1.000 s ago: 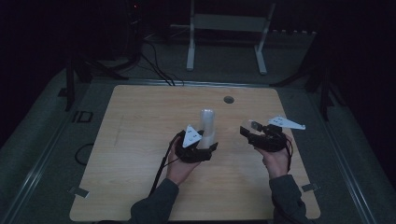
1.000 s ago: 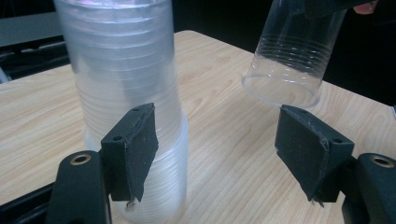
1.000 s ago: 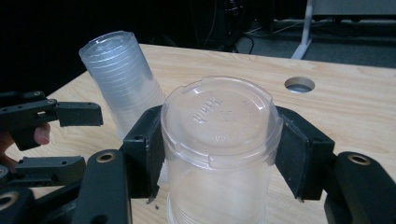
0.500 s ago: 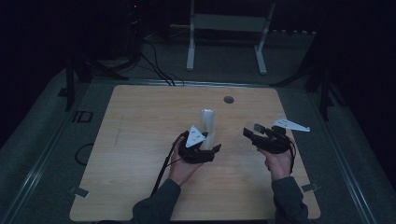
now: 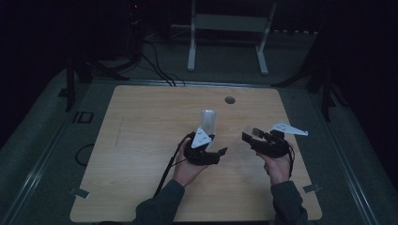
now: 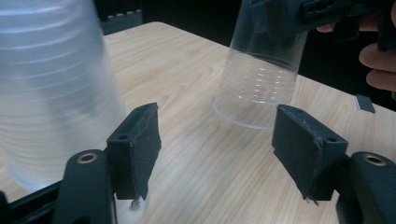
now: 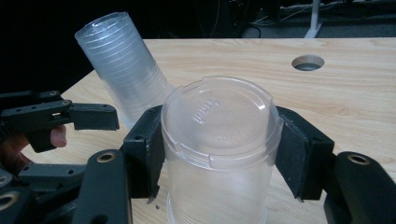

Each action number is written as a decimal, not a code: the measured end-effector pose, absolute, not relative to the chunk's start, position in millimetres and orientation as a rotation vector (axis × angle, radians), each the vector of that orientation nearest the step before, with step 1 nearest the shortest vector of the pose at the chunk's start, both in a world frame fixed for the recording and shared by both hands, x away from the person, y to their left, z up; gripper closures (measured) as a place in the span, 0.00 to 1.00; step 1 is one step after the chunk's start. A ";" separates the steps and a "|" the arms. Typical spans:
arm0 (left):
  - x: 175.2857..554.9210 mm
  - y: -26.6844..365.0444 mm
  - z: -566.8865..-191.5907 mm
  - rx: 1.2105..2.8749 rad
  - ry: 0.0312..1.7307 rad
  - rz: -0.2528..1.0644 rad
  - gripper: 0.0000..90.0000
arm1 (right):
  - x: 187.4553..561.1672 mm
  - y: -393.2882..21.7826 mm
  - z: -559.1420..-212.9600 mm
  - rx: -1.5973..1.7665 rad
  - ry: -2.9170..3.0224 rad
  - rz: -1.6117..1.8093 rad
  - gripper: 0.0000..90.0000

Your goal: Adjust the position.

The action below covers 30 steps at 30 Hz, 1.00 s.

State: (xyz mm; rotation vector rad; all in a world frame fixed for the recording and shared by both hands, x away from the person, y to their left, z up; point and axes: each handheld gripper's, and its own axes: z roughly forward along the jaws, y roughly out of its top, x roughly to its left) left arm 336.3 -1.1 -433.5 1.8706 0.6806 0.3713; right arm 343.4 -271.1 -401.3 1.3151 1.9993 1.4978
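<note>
stack of clear plastic cups (image 5: 208, 121): stands upside down near the table's middle, leaning toward 11 o'clock in the right gripper view (image 7: 122, 63); nested cups, light, thin-walled, slick.
single clear cup (image 7: 219, 140): upside down, base up, lifted off the stack and held at about 3 o'clock of it (image 6: 264, 70).
right gripper (image 7: 219, 144): its pads clamp the single cup's wall from both sides, just under the base rim.
left gripper (image 6: 217, 149): jaws apart with nothing between them; the stack sits at 9 o'clock, outside the left pad; they have just been closing.
handling: the wall will likely buckle under a hard squeeze; a hold near the stiffer ribbed base looks safest.
wooden table (image 5: 141, 140): bare around the cups, round hole (image 5: 229, 100) at 12 o'clock.
</note>
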 end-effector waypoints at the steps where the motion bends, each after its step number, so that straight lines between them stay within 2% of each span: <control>1: 336.6 -2.2 -433.8 1.875 0.678 0.370 0.35 | 343.2 -270.9 -401.6 1.316 2.002 1.498 0.44; 22: 339.9 -14.4 -435.1 1.900 0.644 0.342 0.36 | 339.6 -266.6 -401.1 1.307 2.015 1.544 0.44; 26: 340.0 -17.8 -434.4 1.905 0.648 0.367 0.29 | 338.9 -265.1 -400.7 1.301 2.021 1.549 0.44; 30: 340.1 -20.9 -434.2 1.914 0.632 0.375 0.28 | 338.5 -263.7 -400.5 1.300 2.024 1.556 0.44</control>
